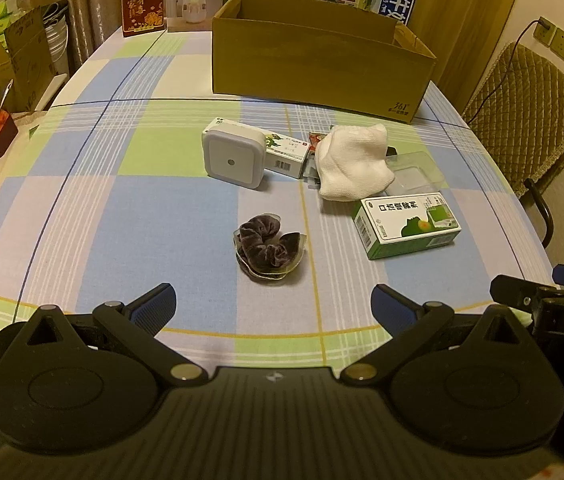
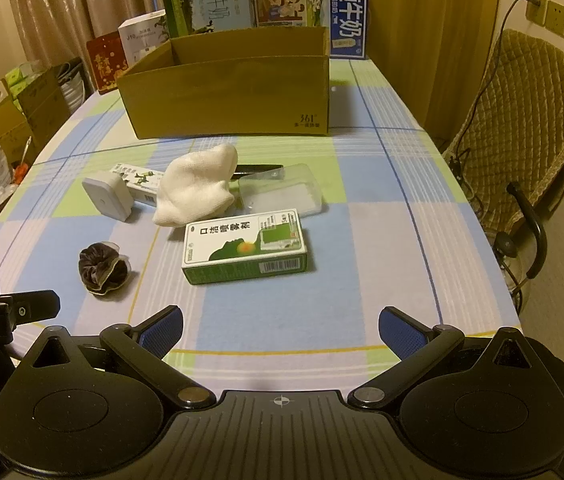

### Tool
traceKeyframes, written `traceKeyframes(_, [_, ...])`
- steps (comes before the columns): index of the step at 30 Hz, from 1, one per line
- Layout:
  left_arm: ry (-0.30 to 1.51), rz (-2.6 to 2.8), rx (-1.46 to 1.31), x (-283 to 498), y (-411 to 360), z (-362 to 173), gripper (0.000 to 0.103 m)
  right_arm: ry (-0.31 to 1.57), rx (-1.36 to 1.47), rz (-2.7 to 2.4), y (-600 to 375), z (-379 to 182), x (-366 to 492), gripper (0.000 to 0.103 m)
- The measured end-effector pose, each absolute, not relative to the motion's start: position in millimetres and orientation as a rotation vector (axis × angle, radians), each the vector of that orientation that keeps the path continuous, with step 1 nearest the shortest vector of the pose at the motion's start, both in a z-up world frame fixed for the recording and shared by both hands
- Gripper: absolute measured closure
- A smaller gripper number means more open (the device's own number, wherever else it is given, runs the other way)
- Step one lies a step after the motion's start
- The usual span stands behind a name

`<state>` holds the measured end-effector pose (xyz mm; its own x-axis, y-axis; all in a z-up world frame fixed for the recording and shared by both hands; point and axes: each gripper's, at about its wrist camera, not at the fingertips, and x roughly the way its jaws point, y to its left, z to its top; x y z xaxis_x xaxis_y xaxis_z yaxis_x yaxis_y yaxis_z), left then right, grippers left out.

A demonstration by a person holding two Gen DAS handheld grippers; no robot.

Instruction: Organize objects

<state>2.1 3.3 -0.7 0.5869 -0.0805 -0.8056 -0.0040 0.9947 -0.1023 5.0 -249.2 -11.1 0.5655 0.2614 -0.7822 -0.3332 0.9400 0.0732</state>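
On the checked tablecloth lie a dark velvet scrunchie [image 1: 269, 249] [image 2: 102, 266], a green and white medicine box [image 1: 407, 225] [image 2: 246, 246], a white cloth [image 1: 353, 162] [image 2: 196, 192], a white square night light [image 1: 233, 158] [image 2: 106, 196], a smaller green-printed box [image 1: 285, 154] [image 2: 140, 182] and a clear plastic case [image 1: 415, 170] [image 2: 282, 190]. An open cardboard box [image 1: 317, 64] [image 2: 230, 92] stands behind them. My left gripper [image 1: 274, 300] is open, just short of the scrunchie. My right gripper [image 2: 280, 326] is open, short of the medicine box.
Printed cartons [image 2: 305, 8] and gift boxes [image 1: 144, 4] line the table's far edge. A padded chair [image 2: 521, 128] stands to the right, with a wall socket and cable [image 2: 537, 4] above it. Bags and cardboard boxes [image 1: 10, 64] crowd the left side.
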Motion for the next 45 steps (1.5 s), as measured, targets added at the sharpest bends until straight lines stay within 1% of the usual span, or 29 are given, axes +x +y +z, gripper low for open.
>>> traceKeyframes(6, [0.942, -0.053, -0.12, 4, 6, -5, 0.001, 0.914, -0.083, 0.356, -250, -14, 8, 0.002])
traceKeyframes(14, [0.902, -0.056, -0.033, 15, 4, -17, 0.001, 0.913, -0.097, 0.36, -249, -21, 14, 0.002])
traceKeyframes(16, [0.907, -0.074, -0.025, 22, 4, -21, 0.003, 0.907, -0.098, 0.366, -248, -22, 17, 0.002])
traceKeyframes(21, [0.921, -0.153, 0.039, 43, 5, -33, 0.012, 0.917, -0.094, 0.373, -246, -28, 27, 0.002])
traceKeyframes(27, [0.947, -0.213, 0.117, 62, 2, -52, 0.019, 0.936, -0.105, 0.382, -240, -42, 39, 0.002])
traceKeyframes(30, [0.976, -0.22, 0.113, 70, 4, -62, 0.024, 0.951, -0.103, 0.387, -236, -51, 46, 0.002])
traceKeyframes(34, [1.017, -0.216, 0.084, 82, 9, -72, 0.028, 0.949, -0.094, 0.403, -232, -59, 55, 0.002])
traceKeyframes(40, [1.045, -0.232, 0.076, 97, 9, -81, 0.043, 0.947, -0.127, 0.434, -218, -69, 71, 0.002])
traceKeyframes(41, [1.041, -0.232, 0.078, 99, 9, -82, 0.049, 0.952, -0.131, 0.434, -215, -71, 74, 0.002])
traceKeyframes(42, [1.036, -0.235, 0.075, 100, 9, -81, 0.061, 0.953, -0.132, 0.435, -213, -73, 77, 0.002])
traceKeyframes(45, [1.034, -0.229, 0.043, 103, 13, -79, 0.07, 0.957, -0.139, 0.432, -205, -78, 85, 0.002])
